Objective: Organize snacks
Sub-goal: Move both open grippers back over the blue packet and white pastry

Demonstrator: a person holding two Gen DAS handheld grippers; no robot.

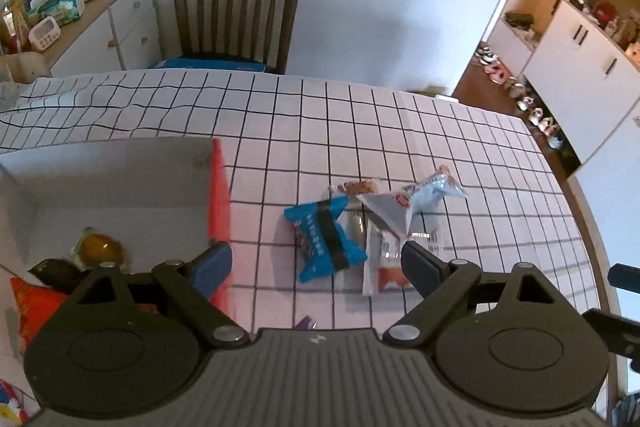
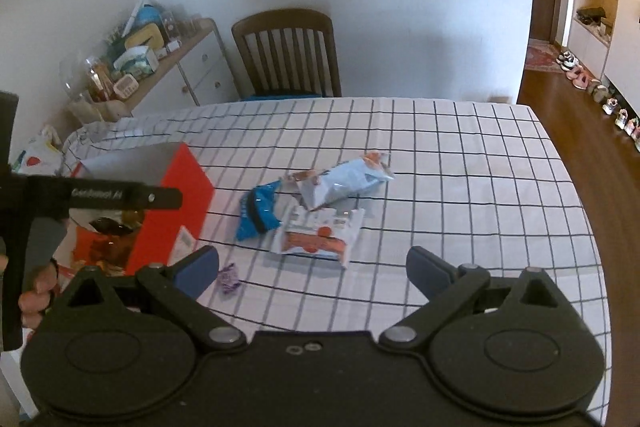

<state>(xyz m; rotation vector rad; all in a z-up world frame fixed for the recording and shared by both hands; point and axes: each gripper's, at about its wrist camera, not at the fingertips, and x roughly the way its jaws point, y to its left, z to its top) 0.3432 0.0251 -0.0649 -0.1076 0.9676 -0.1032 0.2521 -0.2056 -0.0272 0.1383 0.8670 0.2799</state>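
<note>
Just ahead of the spread, empty left hand-held gripper (image 1: 316, 261), the crinkly blue foil snack packet (image 1: 325, 242) looks light and slippery, best pinched mid-body.

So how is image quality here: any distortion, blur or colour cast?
Left wrist view: strong fisheye bend in the tablecloth grid, pinkish cast, the snack packets slightly soft. Right wrist view: same bending, whiter cloth, the packets sharper, the open red box readable.

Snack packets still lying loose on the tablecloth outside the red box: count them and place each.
5: blue packet nearest the red box, white-and-orange packet beside it, pale blue packet behind, small brown-printed one partly underneath, purple candy in front. Others may be hidden.
</note>
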